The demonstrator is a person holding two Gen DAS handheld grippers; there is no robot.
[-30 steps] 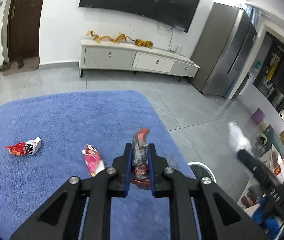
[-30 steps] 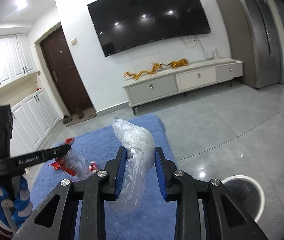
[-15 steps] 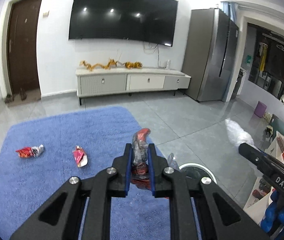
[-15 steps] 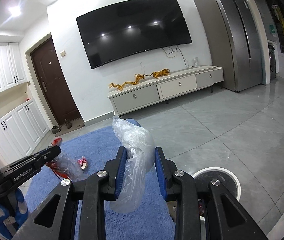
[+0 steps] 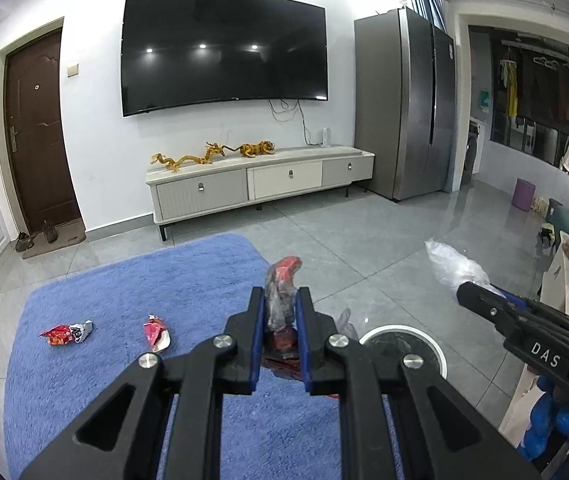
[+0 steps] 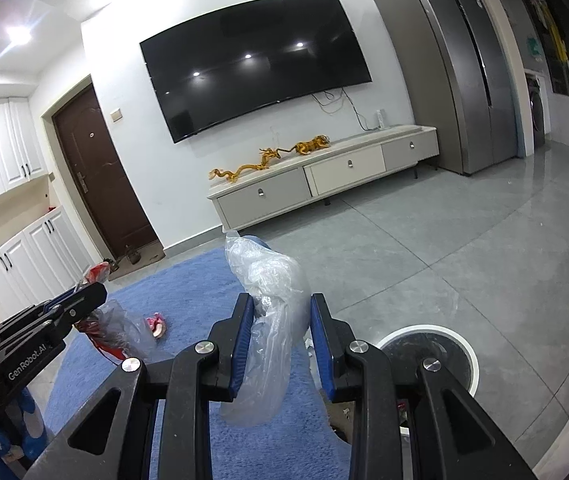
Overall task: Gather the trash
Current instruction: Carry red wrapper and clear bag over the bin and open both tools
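Observation:
My left gripper (image 5: 280,300) is shut on a crumpled red and grey wrapper (image 5: 282,280), held above the blue rug (image 5: 124,300). My right gripper (image 6: 278,306) is shut on a clear plastic bag (image 6: 272,292) that hangs down between its fingers. A round bin with a white rim (image 5: 402,344) stands on the floor just right of the rug, below and ahead of both grippers; it shows also in the right wrist view (image 6: 428,354). Two more wrappers lie on the rug: a red and white one (image 5: 66,333) and a pink one (image 5: 156,332).
A low white TV cabinet (image 5: 260,184) with gold dragon figures stands against the far wall under a large TV (image 5: 224,48). A grey fridge (image 5: 404,100) is at the right, a brown door (image 5: 36,132) at the left. Grey tile floor (image 5: 364,240) stretches beyond the rug.
Both grippers have swung rightward with their loads still held. The round bin has come into fuller view, and the rug and its two wrappers have slid left and farther off.

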